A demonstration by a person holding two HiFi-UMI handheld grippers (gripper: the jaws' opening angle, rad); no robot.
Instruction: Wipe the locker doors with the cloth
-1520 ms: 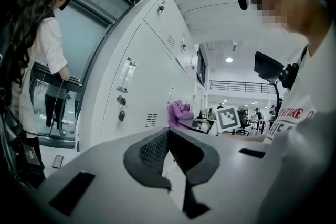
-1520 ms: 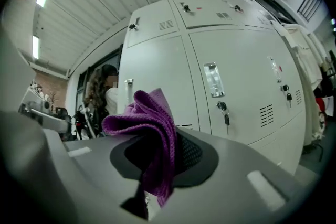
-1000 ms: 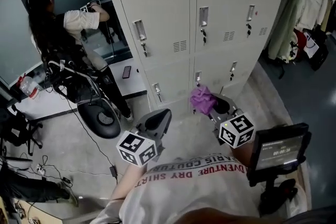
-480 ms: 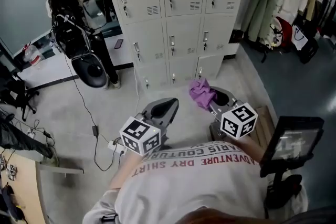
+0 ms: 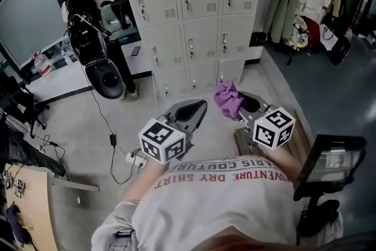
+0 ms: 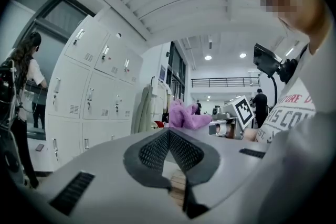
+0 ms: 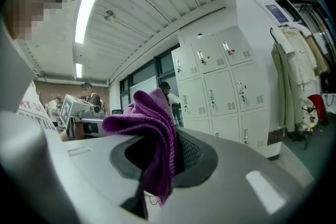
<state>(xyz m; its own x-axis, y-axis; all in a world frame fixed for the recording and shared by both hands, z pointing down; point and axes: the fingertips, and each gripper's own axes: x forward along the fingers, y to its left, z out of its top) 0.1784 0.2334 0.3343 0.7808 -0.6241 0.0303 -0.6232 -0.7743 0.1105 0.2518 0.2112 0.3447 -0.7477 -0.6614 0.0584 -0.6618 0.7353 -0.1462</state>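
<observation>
Two grippers [image 5: 195,109] [image 5: 241,107], one purple cloth [image 5: 228,98], one locker bank [image 5: 202,26], one bystander [image 5: 83,6].

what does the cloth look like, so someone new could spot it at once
Start at the bank of pale grey lockers and come down over the concrete floor toward the person's chest. The cloth is the crumpled bundle pinched in the right claw. It is the only bright purple thing there, and the left claw beside it holds nothing.

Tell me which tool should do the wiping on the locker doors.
Right. The right tool is shut on the purple cloth; the left tool is shut with nothing in it. Both are apart from the locker doors ahead.
</observation>
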